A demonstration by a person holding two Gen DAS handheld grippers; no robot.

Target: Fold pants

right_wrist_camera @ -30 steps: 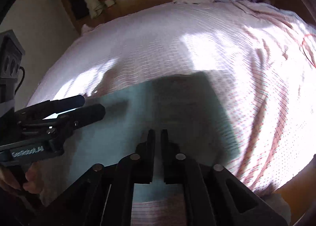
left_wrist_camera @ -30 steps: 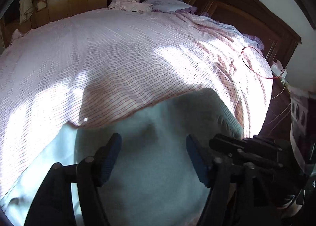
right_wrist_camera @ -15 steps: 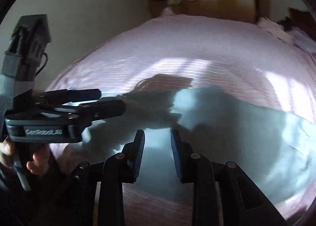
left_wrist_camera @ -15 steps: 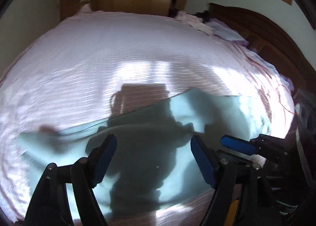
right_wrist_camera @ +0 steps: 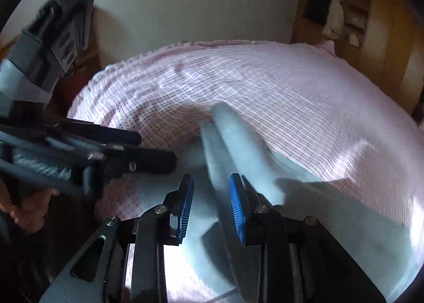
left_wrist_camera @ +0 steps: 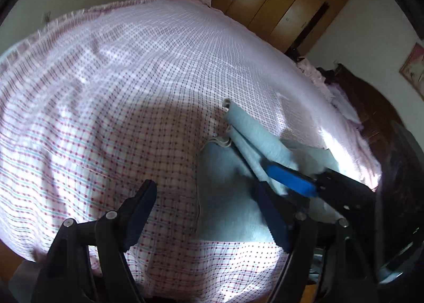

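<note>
Checked bedspread (left_wrist_camera: 106, 117) mostly bare, pants (left_wrist_camera: 228, 191) apparently bunched near its edge

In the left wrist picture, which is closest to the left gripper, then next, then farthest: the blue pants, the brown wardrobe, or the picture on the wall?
From the left gripper:
1. Blue pants, lying on the checked bedsheet just ahead, toward the right.
2. and 3. Brown wardrobe, beyond the bed's far edge, and picture on the wall, far right: both distant, too close to call.
</note>
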